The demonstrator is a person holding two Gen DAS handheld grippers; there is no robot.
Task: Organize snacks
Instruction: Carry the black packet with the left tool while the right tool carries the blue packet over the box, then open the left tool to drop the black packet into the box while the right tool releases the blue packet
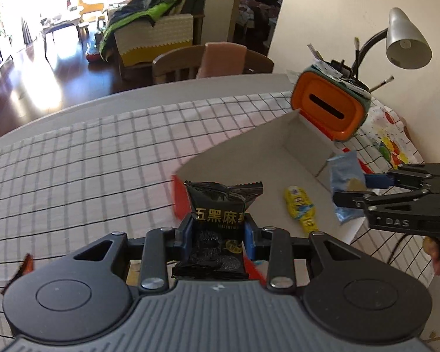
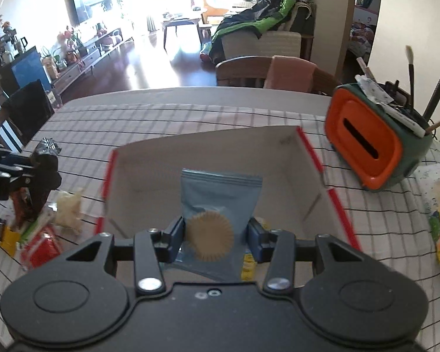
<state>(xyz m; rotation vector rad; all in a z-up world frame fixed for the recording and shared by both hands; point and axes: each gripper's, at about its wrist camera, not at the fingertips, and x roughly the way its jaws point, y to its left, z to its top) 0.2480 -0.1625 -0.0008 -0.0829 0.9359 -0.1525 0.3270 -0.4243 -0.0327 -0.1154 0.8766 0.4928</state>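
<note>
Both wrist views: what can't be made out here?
- Box floor: right wrist view, hidden behind the blue packet and right gripper.
- Loose snacks: right wrist view, blurred, labels unreadable.
- Black packet lower end: left wrist view, covered by the left gripper.
- Yellow packet print: too small.

The blue packet (image 2: 220, 205) hides part of the yellow packet (image 2: 248, 267) in the box (image 2: 314, 158). Left of the box, the loose snacks (image 2: 41, 234) are blurred beyond telling. The lamp (image 1: 407, 41) behind the box is cut off below.

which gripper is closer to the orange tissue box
Right. The right gripper holds its blue packet just short of the tissue box; the left gripper is farther back.
</note>
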